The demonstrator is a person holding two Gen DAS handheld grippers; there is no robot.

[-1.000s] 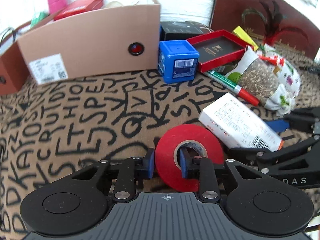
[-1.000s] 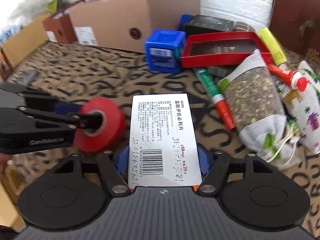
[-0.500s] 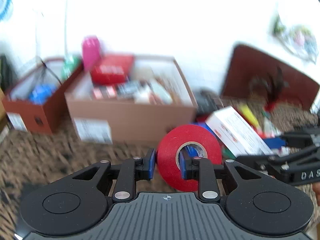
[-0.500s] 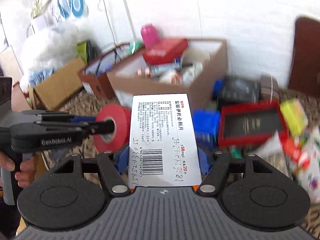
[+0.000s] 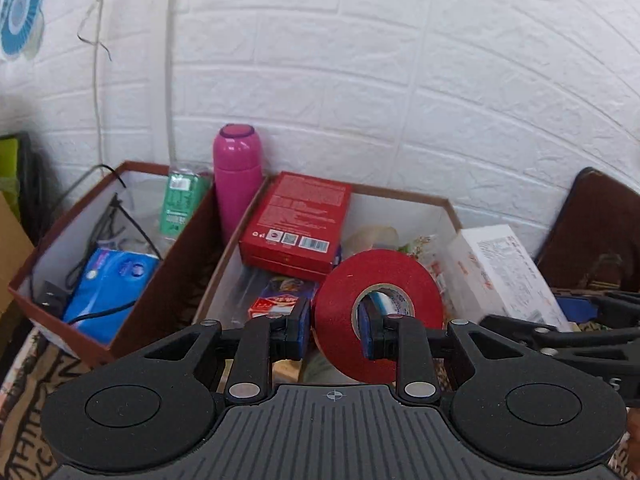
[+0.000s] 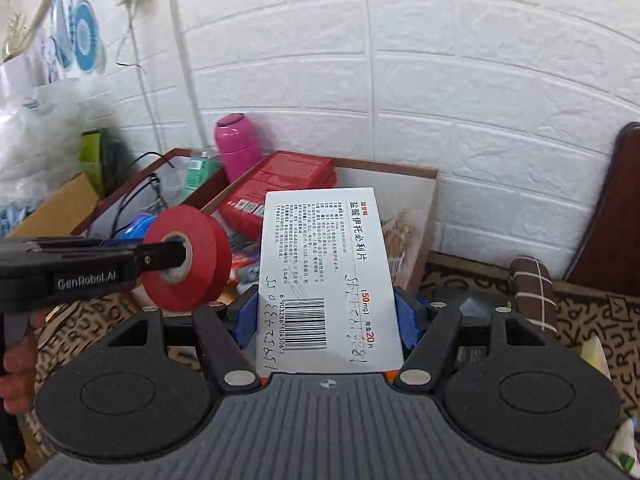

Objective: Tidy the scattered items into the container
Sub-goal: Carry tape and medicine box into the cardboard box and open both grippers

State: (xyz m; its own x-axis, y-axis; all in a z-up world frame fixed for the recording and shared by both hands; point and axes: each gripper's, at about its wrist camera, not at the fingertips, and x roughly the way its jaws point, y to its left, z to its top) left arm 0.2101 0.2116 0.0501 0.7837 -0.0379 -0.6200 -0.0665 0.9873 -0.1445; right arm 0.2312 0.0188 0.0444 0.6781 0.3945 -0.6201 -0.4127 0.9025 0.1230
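Note:
My left gripper [image 5: 334,330] is shut on a red tape roll [image 5: 340,320], one finger outside it and the other through its core. It hangs over the near edge of the open brown cardboard box [image 5: 450,209]. My right gripper [image 6: 326,312] is shut on a white medicine box [image 6: 326,280] with a barcode, held above the same cardboard box [image 6: 430,216]. In the right wrist view the tape roll [image 6: 200,256] and the left gripper [image 6: 182,256] hang to the left. In the left wrist view the medicine box [image 5: 504,272] sits at the right. A red carton [image 5: 298,224] and packets lie inside the box.
A second brown box [image 5: 132,312] on the left holds a blue tissue pack [image 5: 108,284], cables and a green packet. A pink bottle [image 5: 238,176] stands between the boxes by the white brick wall. A dark brown board [image 6: 612,208] leans at right. A hand [image 6: 16,364] grips the left tool.
Both grippers rose from the patterned cloth and moved forward to the cardboard box, carrying the tape roll and the medicine box. The views now look down into the box.

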